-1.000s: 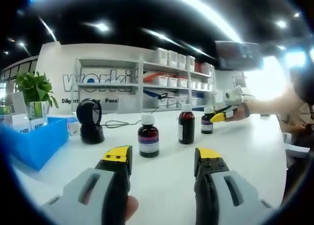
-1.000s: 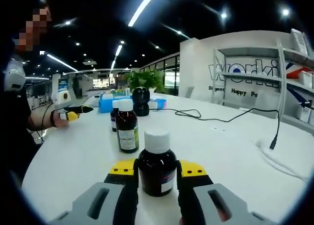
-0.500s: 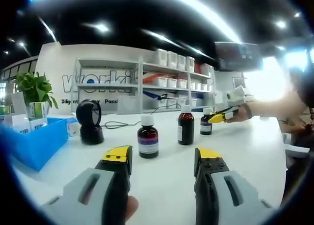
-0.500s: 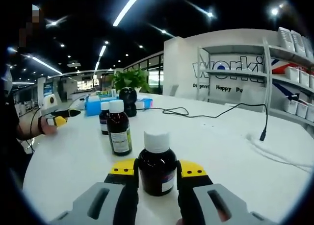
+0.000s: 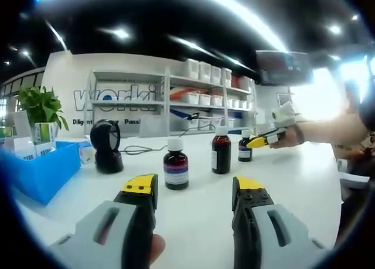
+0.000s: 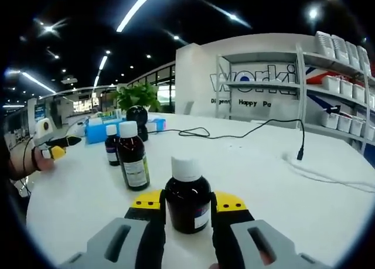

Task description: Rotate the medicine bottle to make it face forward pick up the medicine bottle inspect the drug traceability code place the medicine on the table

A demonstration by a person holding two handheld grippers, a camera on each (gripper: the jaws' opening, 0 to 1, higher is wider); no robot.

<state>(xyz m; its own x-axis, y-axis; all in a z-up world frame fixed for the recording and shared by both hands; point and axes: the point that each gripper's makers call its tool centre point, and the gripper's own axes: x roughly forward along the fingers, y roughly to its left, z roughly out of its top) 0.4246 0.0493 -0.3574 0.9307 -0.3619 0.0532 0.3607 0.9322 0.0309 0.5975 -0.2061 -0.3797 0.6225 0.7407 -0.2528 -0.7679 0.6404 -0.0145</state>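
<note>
A brown medicine bottle with a white cap stands between the yellow-tipped jaws of my right gripper, which is shut on it. In the left gripper view the same bottle is the far one of three on the white table, with the right gripper at its side in a person's hand. A taller bottle and a short one stand nearer. My left gripper hovers open over the table, short of the nearest bottle, nothing between its jaws.
A black scanner with its cable, a blue bin and a potted plant sit at the left. Shelving with white boxes lines the far wall. A black cable crosses the table in the right gripper view.
The right gripper view has swung, the room sliding left, while the bottle stays between its jaws. In the left gripper view the right gripper has turned slightly. The left gripper has held still.
</note>
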